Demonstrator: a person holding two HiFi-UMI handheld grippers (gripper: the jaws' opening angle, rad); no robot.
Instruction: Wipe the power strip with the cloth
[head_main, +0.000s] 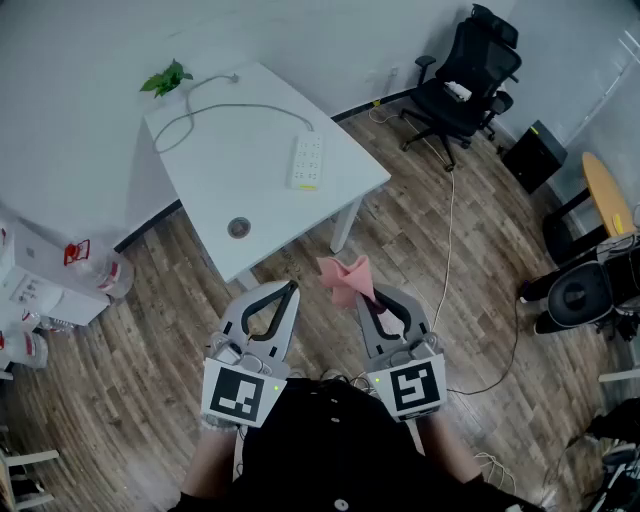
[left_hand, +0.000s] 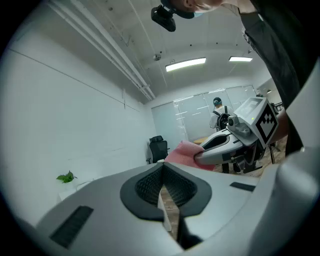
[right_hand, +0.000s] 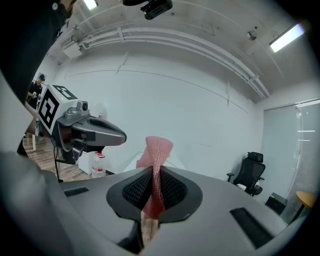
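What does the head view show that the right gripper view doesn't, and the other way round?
Only the head view shows the power strip lying on the white table, with a small plant at the far corner. Only the right gripper view shows the ceiling light and, close up, the right gripper with its jaws pinched on the cloth. Both show that pink cloth, the left gripper and the black office chair.
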